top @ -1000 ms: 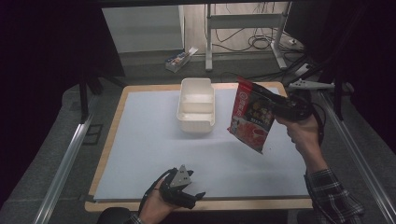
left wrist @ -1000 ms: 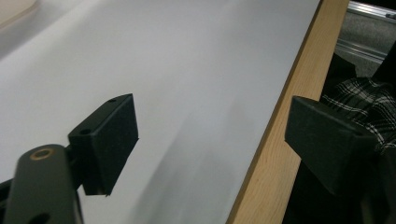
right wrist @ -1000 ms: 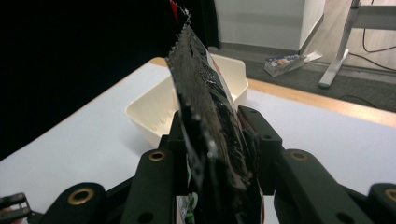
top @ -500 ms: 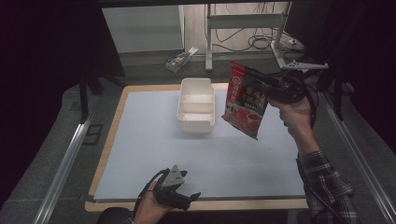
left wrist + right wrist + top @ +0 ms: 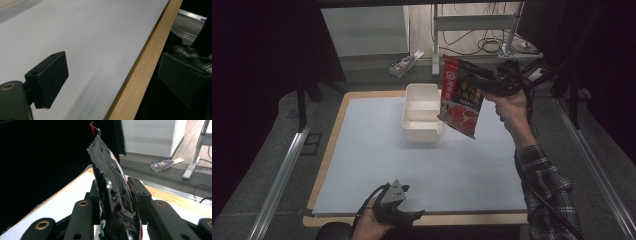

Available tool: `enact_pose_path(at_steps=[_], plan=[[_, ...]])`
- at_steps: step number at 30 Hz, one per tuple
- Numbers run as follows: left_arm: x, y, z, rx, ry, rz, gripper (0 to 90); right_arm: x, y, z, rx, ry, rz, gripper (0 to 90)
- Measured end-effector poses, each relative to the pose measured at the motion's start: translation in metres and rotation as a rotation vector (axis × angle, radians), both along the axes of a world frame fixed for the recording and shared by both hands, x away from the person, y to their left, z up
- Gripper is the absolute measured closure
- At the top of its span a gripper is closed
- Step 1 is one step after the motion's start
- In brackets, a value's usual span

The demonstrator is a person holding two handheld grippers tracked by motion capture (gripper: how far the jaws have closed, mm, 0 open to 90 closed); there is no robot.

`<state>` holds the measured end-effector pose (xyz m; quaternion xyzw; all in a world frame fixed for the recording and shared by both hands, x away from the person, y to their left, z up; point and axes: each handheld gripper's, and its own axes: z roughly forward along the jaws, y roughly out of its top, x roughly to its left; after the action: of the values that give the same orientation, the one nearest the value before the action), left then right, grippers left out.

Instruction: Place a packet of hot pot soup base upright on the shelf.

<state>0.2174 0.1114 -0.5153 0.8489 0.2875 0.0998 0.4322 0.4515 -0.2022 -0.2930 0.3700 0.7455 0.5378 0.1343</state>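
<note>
My right claw (image 5: 486,85) pinches the red packet (image 5: 460,97) upright by its edge, clear of the white container (image 5: 422,112) for dropping in; my left claw (image 5: 409,216), jaws just opened wide and empty, idles at the surface (image 5: 362,150) edge.

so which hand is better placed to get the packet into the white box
Right. The right gripper is shut on the red packet, hanging beside the white box. The left gripper sits open and empty at the table's near edge.

The person wears a black-and-white plaid sleeve (image 5: 544,182) on the right arm. Each tool is matte black; the left tool (image 5: 398,209) carries a grey three-cornered plate and a black cable. The right tool (image 5: 116,195) shows brass-ringed screw holes on its linkage arms.
</note>
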Motion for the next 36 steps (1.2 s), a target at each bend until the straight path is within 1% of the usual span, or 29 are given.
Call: enact_pose_path(at_steps=[1, 3, 5, 6, 8, 10, 11, 12, 13, 19, 22, 24, 25, 31, 36], plan=[[0.001, 0.002, 0.000, -0.005, 0.000, 0.005, 7.7, 0.005, 0.007, -0.002, -0.006, 0.001, 0.004, 66.9], [0.001, 0.002, 0.000, -0.011, 0.000, 0.007, 7.5, 0.009, 0.013, -0.003, -0.010, -0.004, 0.012, 66.9], [0.002, 0.003, -0.001, -0.006, -0.004, 0.004, 7.2, 0.013, 0.020, -0.004, -0.013, -0.003, 0.017, 66.8], [0.002, 0.003, -0.001, -0.006, -0.004, 0.004, 7.1, 0.013, 0.020, -0.004, -0.013, -0.003, 0.017, 66.8], [0.002, 0.002, -0.002, 0.007, -0.010, -0.001, 6.9, 0.020, 0.030, -0.007, -0.014, -0.006, 0.029, 66.8], [0.002, 0.002, -0.002, 0.008, -0.010, -0.004, 6.8, 0.022, 0.033, -0.008, -0.014, -0.011, 0.033, 66.8], [0.002, 0.001, -0.003, 0.014, -0.013, -0.009, 6.6, 0.026, 0.038, -0.010, -0.011, -0.008, 0.038, 66.9], [0.002, 0.001, -0.003, 0.014, -0.013, -0.009, 6.6, 0.026, 0.038, -0.010, -0.011, -0.008, 0.038, 66.9], [0.001, 0.000, -0.003, 0.017, -0.017, -0.011, 6.6, 0.030, 0.042, -0.013, -0.010, -0.009, 0.050, 66.9], [0.002, 0.001, -0.003, 0.011, -0.015, -0.010, 6.6, 0.045, 0.052, -0.021, -0.003, -0.004, 0.058, 66.8], [0.002, -0.001, -0.004, 0.021, -0.016, -0.016, 6.6, 0.052, 0.058, -0.024, -0.008, -0.007, 0.061, 66.8], [0.001, -0.002, -0.004, 0.023, -0.015, -0.020, 6.6, 0.053, 0.059, -0.025, -0.011, -0.008, 0.063, 66.8], [0.001, -0.002, -0.004, 0.026, -0.019, -0.022, 6.6, 0.057, 0.063, -0.028, -0.015, -0.016, 0.068, 66.8], [0.001, -0.004, -0.004, 0.033, -0.024, -0.029, 6.7, 0.064, 0.072, -0.034, -0.017, -0.012, 0.080, 66.8], [0.001, -0.004, -0.004, 0.030, -0.025, -0.031, 6.6, 0.071, 0.086, -0.043, -0.034, -0.012, 0.092, 66.7]])
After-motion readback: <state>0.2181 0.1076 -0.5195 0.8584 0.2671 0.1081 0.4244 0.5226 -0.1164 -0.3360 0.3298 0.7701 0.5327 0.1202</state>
